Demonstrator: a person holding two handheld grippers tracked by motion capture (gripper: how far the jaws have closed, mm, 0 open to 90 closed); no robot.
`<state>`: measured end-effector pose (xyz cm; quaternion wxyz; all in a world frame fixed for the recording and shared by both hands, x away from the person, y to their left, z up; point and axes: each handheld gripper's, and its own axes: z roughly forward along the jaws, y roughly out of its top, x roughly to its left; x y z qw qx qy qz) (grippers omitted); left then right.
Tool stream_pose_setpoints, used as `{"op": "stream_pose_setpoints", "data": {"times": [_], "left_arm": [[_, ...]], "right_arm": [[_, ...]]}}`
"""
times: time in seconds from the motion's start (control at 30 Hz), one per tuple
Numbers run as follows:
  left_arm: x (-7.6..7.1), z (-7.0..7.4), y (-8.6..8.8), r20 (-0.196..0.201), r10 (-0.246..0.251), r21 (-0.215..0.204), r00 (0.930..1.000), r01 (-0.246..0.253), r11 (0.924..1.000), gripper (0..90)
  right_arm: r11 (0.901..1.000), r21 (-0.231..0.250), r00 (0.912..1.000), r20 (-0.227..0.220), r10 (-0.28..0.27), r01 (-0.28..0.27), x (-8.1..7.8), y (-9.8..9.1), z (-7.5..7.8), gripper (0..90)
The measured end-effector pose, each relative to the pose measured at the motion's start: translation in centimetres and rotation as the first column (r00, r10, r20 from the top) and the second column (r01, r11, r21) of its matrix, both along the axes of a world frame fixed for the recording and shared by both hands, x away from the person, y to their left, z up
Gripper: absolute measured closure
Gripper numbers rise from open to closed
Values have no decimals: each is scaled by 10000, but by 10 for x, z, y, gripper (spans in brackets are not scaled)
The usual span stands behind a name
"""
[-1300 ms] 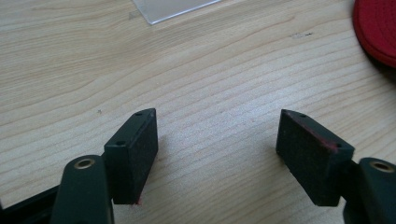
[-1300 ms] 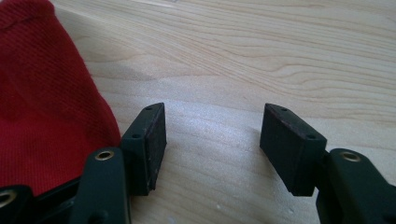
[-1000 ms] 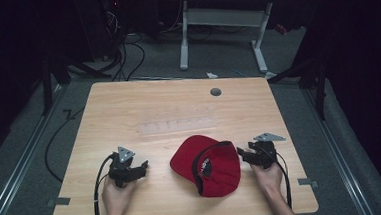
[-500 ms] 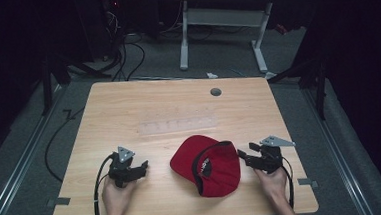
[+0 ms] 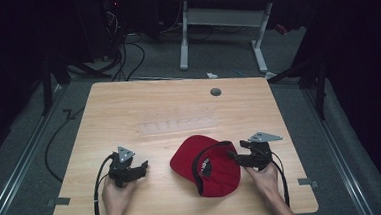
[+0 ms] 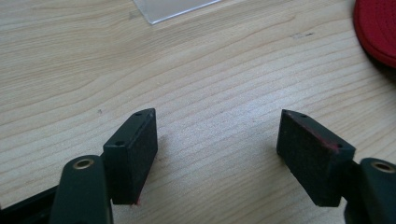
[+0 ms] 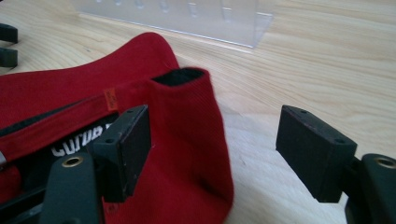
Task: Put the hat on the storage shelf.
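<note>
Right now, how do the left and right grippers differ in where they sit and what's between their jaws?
The left gripper sits apart from the red cap with only bare table between its jaws; the right gripper is at the cap's edge, with cap fabric between its jaws. Both are open and hand-held low over the wooden table.

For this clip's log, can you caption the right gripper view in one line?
Open right gripper straddling the rim of a red cap on a wooden table.

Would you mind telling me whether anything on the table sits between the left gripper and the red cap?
Nothing visible does: bare wood lies between the left gripper and the red cap; its jaws are open.
</note>
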<state>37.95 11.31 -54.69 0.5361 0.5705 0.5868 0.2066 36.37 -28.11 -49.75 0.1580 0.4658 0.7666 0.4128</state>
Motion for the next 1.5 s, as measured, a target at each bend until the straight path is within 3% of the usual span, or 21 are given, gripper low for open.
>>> {"op": "stream_pose_setpoints", "data": {"times": [0.17, 0.37, 0.7, 0.93, 1.07, 1.23, 1.5], "left_arm": [[0, 0, 0, 0, -5, 0, 10000, 5, 10000, 293], [0, 0, 0, -2, -4, -7, 10000, 4, 10000, 293], [0, 0, 0, -4, 6, -4, 10000, -6, 10000, 293], [0, 0, 0, 0, 10, -12, 10000, -10, 10000, 293], [0, 0, 0, -2, 4, -7, 10000, -4, 10000, 293], [0, 0, 0, -1, 6, -8, 10000, -6, 10000, 293], [0, 0, 0, 0, 7, -3, 10000, -7, 10000, 293]], "right_arm": [[9994, -135, 9995, -31, 304, -305, 8, 8, 1, 300], [9982, 40, 9981, -194, 592, -592, 16, 14, -1, 311], [9959, 67, 9929, -779, 900, -897, 28, 19, -19, 340], [9938, 194, 9896, -916, 1110, -1096, 31, 20, -26, 384], [9927, 254, 9879, -977, 1201, -1182, 31, 21, -27, 437], [9907, 118, 9866, -893, 1363, -1358, 30, 23, -27, 553], [9874, 301, 9845, -775, 1571, -1552, 28, 21, -24, 736]]}}
